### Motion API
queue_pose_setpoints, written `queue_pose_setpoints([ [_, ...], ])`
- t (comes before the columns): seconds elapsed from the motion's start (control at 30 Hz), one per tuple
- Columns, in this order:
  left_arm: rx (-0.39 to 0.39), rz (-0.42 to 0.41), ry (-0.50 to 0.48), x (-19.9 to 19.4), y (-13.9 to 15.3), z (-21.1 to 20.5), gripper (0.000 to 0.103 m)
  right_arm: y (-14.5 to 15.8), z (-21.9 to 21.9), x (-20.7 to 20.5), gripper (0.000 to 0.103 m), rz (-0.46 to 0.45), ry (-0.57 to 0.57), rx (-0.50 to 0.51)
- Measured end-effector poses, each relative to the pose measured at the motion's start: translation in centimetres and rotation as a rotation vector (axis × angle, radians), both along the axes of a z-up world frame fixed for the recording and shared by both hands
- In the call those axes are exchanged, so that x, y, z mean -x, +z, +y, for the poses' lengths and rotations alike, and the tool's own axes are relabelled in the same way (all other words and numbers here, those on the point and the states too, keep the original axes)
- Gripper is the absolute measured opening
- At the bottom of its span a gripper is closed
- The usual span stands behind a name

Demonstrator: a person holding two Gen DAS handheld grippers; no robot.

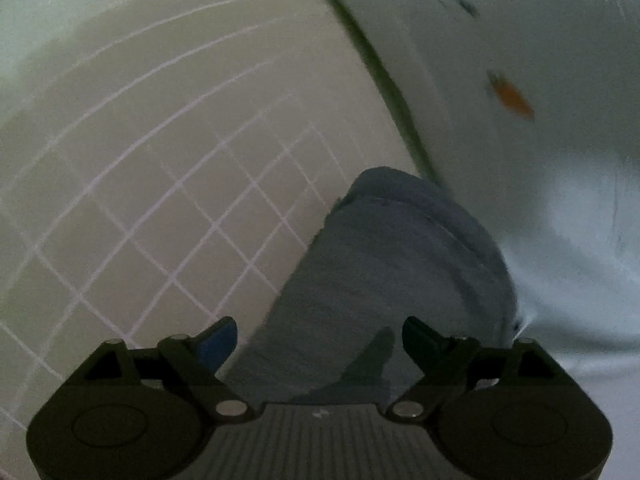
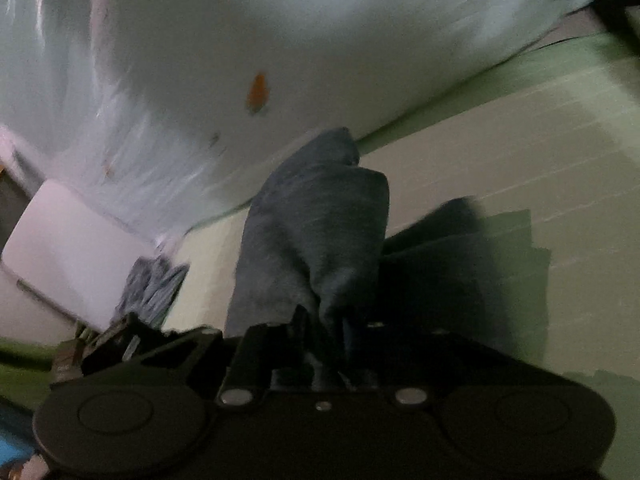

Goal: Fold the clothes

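The right gripper is clenched on a bunched grey-blue cloth. The left gripper is released, its fingers apart over the same cloth.

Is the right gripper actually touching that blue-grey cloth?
Touching. In the right wrist view the right gripper has its fingers closed on a bunched fold of the blue-grey cloth, which rises from between them.

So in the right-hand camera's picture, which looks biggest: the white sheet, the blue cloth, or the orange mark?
1. White sheet
2. Blue cloth, though nearness to the camera enlarges it
3. Orange mark
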State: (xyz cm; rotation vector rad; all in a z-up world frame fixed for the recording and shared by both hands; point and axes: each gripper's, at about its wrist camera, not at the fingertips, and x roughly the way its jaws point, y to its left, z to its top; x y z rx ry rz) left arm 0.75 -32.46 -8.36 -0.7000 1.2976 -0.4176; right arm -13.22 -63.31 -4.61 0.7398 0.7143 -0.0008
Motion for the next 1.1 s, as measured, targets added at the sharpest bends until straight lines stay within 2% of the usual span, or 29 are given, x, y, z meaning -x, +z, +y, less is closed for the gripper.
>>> queue_pose_setpoints([
  [0.03, -0.042, -0.025, -0.045, 0.0, 0.3, -0.9, 0.094, 0.2, -0.7, 1.1, 0.017, 0.009, -0.033, 0.013],
  [0.1, -0.103, -0.046, -0.122, 0.2, 0.3, -2.5, 0.094, -1.0, -1.5, 2.0, 0.023, 0.103, -0.079, 0.1],
  [0.13, -0.129, -0.051, -0.159, 0.3, 0.2, -3.2, 0.094, -1.8, -1.8, 2.2, 0.034, 0.159, -0.1, 0.146],
  [0.17, -0.154, -0.055, -0.195, 0.4, 0.0, -3.9, 0.094, -2.4, -2.1, 2.3, 0.047, 0.188, -0.12, 0.151],
  [0.27, -0.194, -0.078, -0.273, 0.9, 0.1, -5.2, 0.094, -3.4, -2.6, 2.9, 0.06, 0.175, -0.149, 0.06],
  [0.33, -0.202, -0.09, -0.305, 0.9, 0.1, -5.8, 0.096, -3.9, -2.4, 2.7, 0.076, 0.194, -0.151, 0.055],
  [0.4, -0.218, -0.095, -0.336, 0.7, -0.1, -6.5, 0.097, -4.4, -2.3, 2.6, 0.078, 0.2, -0.148, 0.051],
  [0.5, -0.234, -0.102, -0.39, 0.2, -1.1, -7.6, 0.097, -5.2, -2.4, 2.8, 0.08, 0.201, -0.142, -0.007],
  [0.57, -0.215, -0.111, -0.425, 0.0, -1.5, -8.1, 0.097, -5.7, -1.9, 2.5, 0.085, 0.204, -0.137, -0.023],
  [0.63, -0.204, -0.119, -0.457, 0.1, -1.7, -8.4, 0.095, -6.0, -1.2, 2.1, 0.092, 0.204, -0.161, -0.014],
  [0.7, -0.205, -0.138, -0.486, 0.1, -2.0, -8.6, 0.087, -6.2, -0.5, 1.6, 0.097, 0.204, -0.181, 0.002],
  [0.73, -0.202, -0.146, -0.491, 0.2, -1.9, -8.5, 0.083, -6.2, 0.0, 1.4, 0.097, 0.207, -0.19, 0.019],
  [0.8, -0.187, -0.178, -0.498, 0.3, -1.4, -8.0, 0.063, -6.1, 0.8, 1.2, 0.092, 0.195, -0.19, 0.028],
  [0.83, -0.182, -0.207, -0.511, 0.5, -1.0, -7.9, 0.06, -6.0, 1.2, 1.3, 0.078, 0.194, -0.203, 0.02],
  [0.87, -0.183, -0.237, -0.527, 0.7, -0.5, -7.9, 0.054, -5.9, 1.3, 1.3, 0.059, 0.203, -0.215, 0.008],
  [0.9, -0.187, -0.269, -0.547, 0.8, 0.1, -7.9, 0.05, -5.8, 1.4, 1.3, 0.053, 0.21, -0.227, -0.006],
  [0.93, -0.19, -0.303, -0.571, 1.0, 0.8, -8.1, 0.049, -5.6, 1.6, 1.7, 0.042, 0.2, -0.248, -0.04],
  [0.97, -0.191, -0.337, -0.599, 1.2, 1.6, -8.3, 0.047, -5.3, 1.9, 2.0, 0.037, 0.192, -0.264, -0.054],
  [1.1, -0.137, -0.437, -0.689, 1.7, 4.5, -8.9, 0.045, -3.6, 3.7, 3.6, 0.031, 0.154, -0.352, -0.046],
])
